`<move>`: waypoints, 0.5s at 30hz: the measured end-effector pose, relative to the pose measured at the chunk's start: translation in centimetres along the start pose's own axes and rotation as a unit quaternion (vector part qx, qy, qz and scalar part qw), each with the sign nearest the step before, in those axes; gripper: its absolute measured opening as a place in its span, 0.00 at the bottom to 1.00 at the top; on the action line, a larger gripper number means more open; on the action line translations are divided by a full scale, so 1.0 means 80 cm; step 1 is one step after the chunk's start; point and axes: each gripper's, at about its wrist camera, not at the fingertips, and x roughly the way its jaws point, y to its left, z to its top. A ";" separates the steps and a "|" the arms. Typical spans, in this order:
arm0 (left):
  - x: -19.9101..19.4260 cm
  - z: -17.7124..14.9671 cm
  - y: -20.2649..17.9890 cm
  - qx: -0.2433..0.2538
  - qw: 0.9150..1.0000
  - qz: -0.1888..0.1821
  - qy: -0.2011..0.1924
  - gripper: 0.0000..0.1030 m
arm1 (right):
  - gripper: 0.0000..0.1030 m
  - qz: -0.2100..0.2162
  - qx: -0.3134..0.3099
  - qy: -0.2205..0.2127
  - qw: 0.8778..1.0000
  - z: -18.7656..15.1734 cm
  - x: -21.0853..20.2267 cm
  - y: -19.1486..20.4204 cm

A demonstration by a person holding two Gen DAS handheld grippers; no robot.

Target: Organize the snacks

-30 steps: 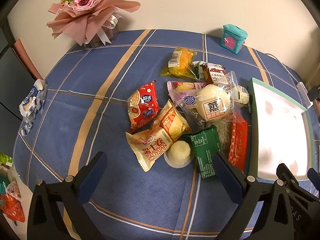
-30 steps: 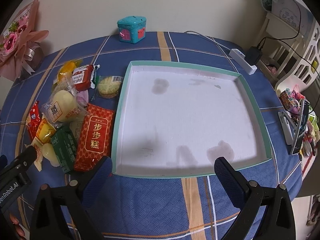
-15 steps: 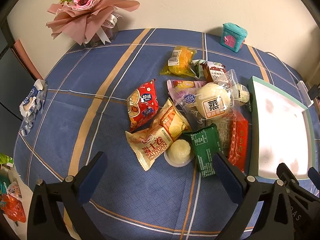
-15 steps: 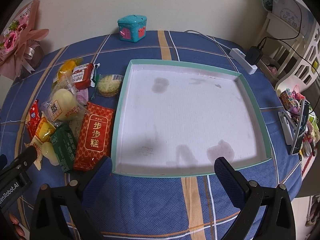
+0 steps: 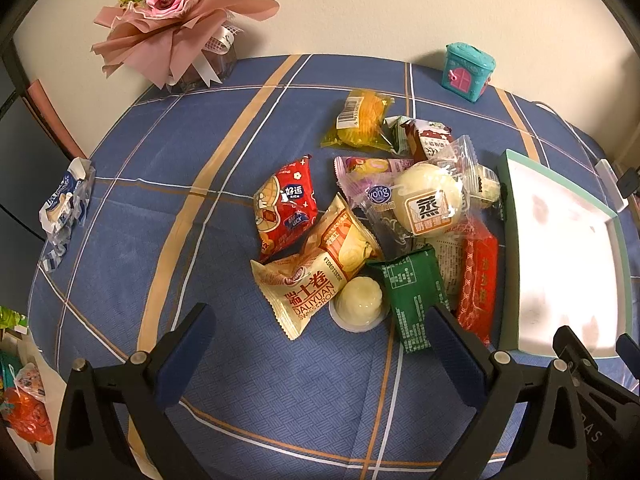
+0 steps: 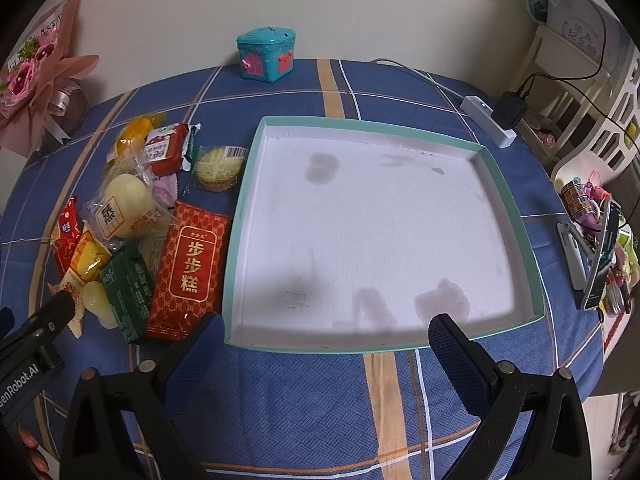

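Blue plaid cloth (image 6: 280,380) covers the round table, with a pink bouquet (image 5: 176,12) at ten o'clock in the left view and a teal toy house (image 6: 266,54) against the far wall. Largest of the task's things is the teal-rimmed tray (image 6: 516,216), white inside and holding nothing yet; a careless drop against its low rim could tip a packet back onto the cloth.

Just beside its left edge, at nine o'clock in the right view, lies the snack heap. Its red cake packet (image 6: 188,276) nearly touches the tray wall, so fingers closing there may nudge the tray. Next to it sits the green packet (image 5: 414,294), half over other wrappers; pulling it could drag neighbours along. A steamed bun in clear wrap (image 5: 428,202) rides on top of the pile and looks slippery and soft, likely to slide or be squashed. Smallest, the jelly cup (image 5: 360,304) seems apt to roll or pop from a pinch.

Both the left gripper (image 5: 320,344) and the right gripper (image 6: 324,344) hang above the cloth with jaws wide apart, holding nothing.
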 end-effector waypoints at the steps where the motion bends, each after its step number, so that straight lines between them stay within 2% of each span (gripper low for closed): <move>1: 0.000 0.002 -0.001 0.001 1.000 0.001 0.000 1.00 | 1.00 0.000 0.000 0.001 1.000 0.000 0.000 0.000; 4: -0.002 0.003 0.002 -0.005 1.000 0.004 -0.003 1.00 | 1.00 0.001 -0.001 0.002 1.000 0.000 0.000 0.000; 6: -0.005 0.007 0.013 -0.028 0.999 0.012 -0.008 1.00 | 1.00 0.007 -0.001 0.000 1.000 0.001 -0.001 0.001; 10: -0.008 0.006 0.050 -0.097 0.995 0.017 -0.010 1.00 | 1.00 0.064 0.001 -0.007 0.998 0.003 -0.008 0.010; 11: -0.006 0.006 0.056 -0.106 0.994 0.013 -0.006 1.00 | 1.00 0.081 0.003 -0.006 0.997 0.004 -0.009 0.013; 12: -0.006 0.003 0.060 -0.105 0.994 0.024 -0.013 1.00 | 1.00 0.099 0.005 -0.005 0.995 0.005 -0.010 0.016; 13: -0.003 0.002 0.062 -0.111 0.994 0.023 0.005 1.00 | 1.00 0.115 0.008 -0.004 0.993 0.006 -0.010 0.020; 14: 0.004 0.003 0.062 -0.122 0.992 0.006 0.033 1.00 | 1.00 0.131 0.012 -0.002 0.991 0.008 -0.010 0.024; 15: 0.007 0.003 0.065 -0.127 0.991 -0.004 0.029 1.00 | 1.00 0.144 0.014 0.001 0.989 0.009 -0.011 0.029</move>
